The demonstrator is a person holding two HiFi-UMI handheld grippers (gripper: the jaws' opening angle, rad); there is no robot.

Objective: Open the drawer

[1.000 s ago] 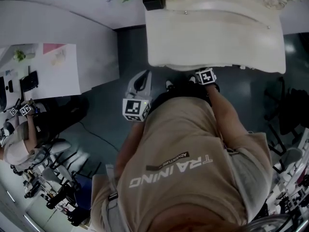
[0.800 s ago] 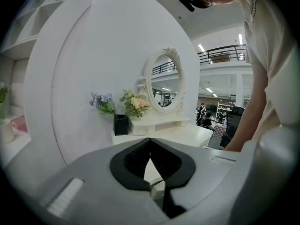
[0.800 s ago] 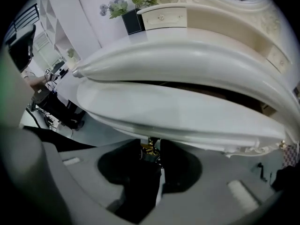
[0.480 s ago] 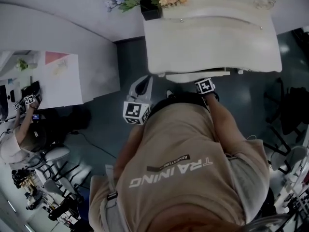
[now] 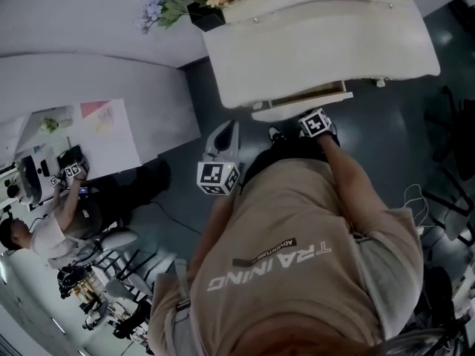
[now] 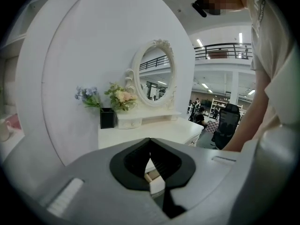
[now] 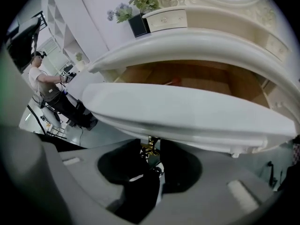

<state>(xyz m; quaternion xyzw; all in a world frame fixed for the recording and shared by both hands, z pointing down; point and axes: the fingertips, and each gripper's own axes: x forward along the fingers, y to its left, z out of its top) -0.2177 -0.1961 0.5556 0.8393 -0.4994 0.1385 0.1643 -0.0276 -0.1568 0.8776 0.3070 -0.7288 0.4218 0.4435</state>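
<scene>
A white dressing table [image 5: 319, 43] stands in front of me. Its wide drawer [image 5: 297, 110] is partly pulled out under the top, and a strip of wooden inside shows. In the right gripper view the curved white drawer front [image 7: 187, 114] fills the middle, with the wooden interior [image 7: 197, 76] and a small red thing [image 7: 176, 81] behind it. My right gripper [image 7: 151, 150] is shut on the brass drawer handle [image 7: 150, 144] below the front's lower edge. My left gripper [image 5: 223, 133] hangs left of the drawer, apart from it; in its own view the left gripper [image 6: 150, 144] is shut on nothing.
A black vase of flowers [image 5: 204, 13] stands at the table's back left corner, and an oval mirror [image 6: 154, 71] rises behind. A person sits at a white desk [image 5: 96, 136] to the left. Office chairs [image 5: 111, 302] crowd the lower left, and a dark chair [image 5: 453, 132] stands at the right.
The drawer has slid out from under the tabletop, with my right gripper on its handle moving back toward me. The left gripper stayed beside it. My head view shifted.
</scene>
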